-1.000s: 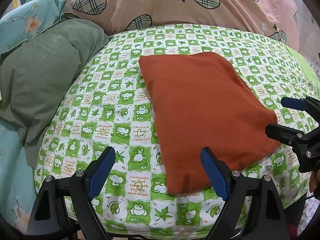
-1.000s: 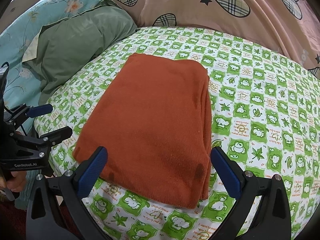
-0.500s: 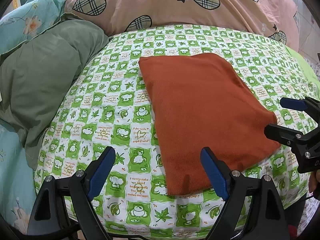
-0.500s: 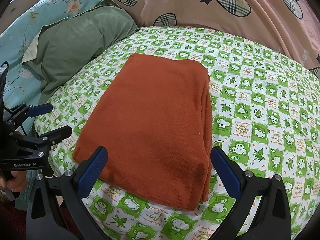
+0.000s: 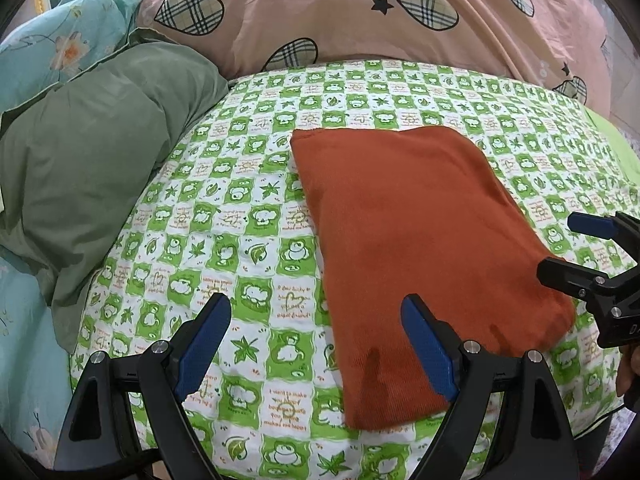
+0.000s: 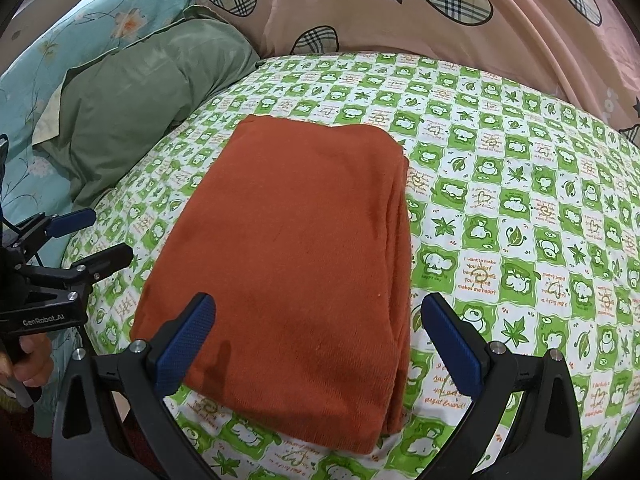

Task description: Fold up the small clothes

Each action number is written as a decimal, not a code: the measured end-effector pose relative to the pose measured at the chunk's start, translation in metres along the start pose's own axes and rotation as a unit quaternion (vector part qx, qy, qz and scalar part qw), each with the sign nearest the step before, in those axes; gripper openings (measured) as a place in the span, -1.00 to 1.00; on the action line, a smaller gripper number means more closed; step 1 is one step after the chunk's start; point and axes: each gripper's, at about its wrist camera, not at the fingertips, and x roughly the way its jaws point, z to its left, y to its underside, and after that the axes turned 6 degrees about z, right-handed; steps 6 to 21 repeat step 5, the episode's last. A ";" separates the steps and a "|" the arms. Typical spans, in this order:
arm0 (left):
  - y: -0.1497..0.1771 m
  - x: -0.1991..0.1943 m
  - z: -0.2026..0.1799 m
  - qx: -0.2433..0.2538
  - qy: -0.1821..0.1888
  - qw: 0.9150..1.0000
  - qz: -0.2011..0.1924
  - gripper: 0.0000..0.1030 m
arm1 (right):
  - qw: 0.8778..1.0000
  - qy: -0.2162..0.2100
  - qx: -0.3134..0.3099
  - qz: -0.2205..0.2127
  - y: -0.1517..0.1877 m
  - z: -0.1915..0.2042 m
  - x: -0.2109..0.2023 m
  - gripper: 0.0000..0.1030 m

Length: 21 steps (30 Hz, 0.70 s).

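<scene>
- The orange garment (image 5: 416, 248) lay folded into a neat rectangle on the green and white checked sheet (image 5: 240, 216), about in the middle of the bed.
- In the right wrist view the garment (image 6: 296, 264) showed several stacked layers along its right edge, and some darker spots near the front edge.
- My left gripper (image 5: 316, 344) was wide open and held nothing. It stood above the front part of the sheet, with its right finger over the near left corner of the garment. I could not tell if it touched the cloth.
- My right gripper (image 6: 320, 344) was also wide open and empty. Its two blue pads (image 6: 184, 344) stood on both sides of the front edge of the garment, the left one over the cloth and the right one over the sheet just beside it.
- From the left wrist view I saw my right gripper (image 5: 560, 248) at the right border, near the right front corner of the garment.
- From the right wrist view I saw my left gripper (image 6: 96, 236) at the left border, beside the left side of the garment, with my hand (image 6: 32, 364) on its handle.
- A green pillow (image 5: 92, 168) lay at the left of the sheet, a light blue flowered cover (image 5: 68, 40) behind it, and a pink quilt with checked hearts (image 5: 360, 12) at the far end.
</scene>
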 end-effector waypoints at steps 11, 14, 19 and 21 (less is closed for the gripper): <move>-0.003 0.003 0.001 -0.004 -0.002 1.000 -0.002 0.70 | 1.000 -0.003 0.005 0.001 -0.003 -0.003 0.005 0.99; -0.003 0.003 0.001 -0.004 -0.002 1.000 -0.002 0.70 | 1.000 -0.003 0.005 0.001 -0.003 -0.003 0.005 0.99; -0.003 0.003 0.001 -0.004 -0.002 1.000 -0.002 0.70 | 1.000 -0.003 0.005 0.001 -0.003 -0.003 0.005 0.99; -0.003 0.003 0.001 -0.004 -0.002 1.000 -0.002 0.70 | 1.000 -0.003 0.005 0.001 -0.003 -0.003 0.005 0.99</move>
